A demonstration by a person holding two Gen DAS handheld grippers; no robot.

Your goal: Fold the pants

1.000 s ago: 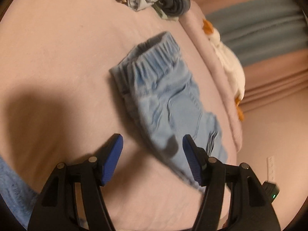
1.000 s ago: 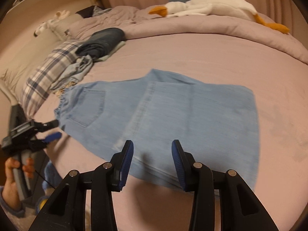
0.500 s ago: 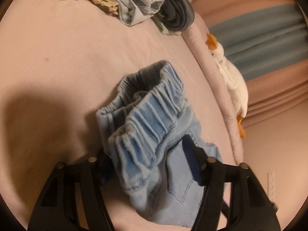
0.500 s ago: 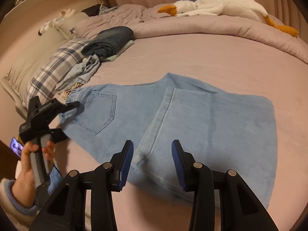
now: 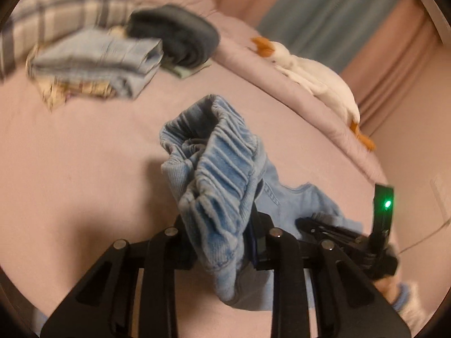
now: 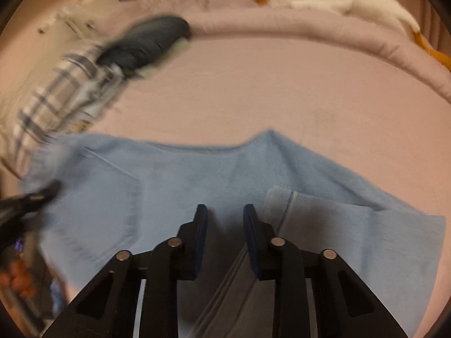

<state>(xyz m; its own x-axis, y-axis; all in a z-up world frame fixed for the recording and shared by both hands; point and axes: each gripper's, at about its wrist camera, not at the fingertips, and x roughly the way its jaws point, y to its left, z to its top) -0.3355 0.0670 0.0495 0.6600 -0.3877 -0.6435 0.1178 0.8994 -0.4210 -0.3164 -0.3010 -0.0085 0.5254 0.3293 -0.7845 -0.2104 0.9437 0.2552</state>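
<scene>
Waistband (image 5: 222, 174) pinched in left tool (image 5: 222, 242)

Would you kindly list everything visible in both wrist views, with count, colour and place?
light blue denim pants: one, spread on the bed, elastic waistband lifted.
pink bed sheet: one, under everything.
folded clothes stack: one pile, pale blue and dark grey, far corner.
plaid pillow: one, blue-white check, behind the stack.
plush goose: one, white with orange bill, on the rolled pink duvet.
curtains: teal and pink, behind the bed.
left tool: black with blue pads, clamped on the waistband after closing.
right tool: black, jaws just closing around a pant-leg hem; contact unclear.
hand: one, blurred, lower left edge.
</scene>
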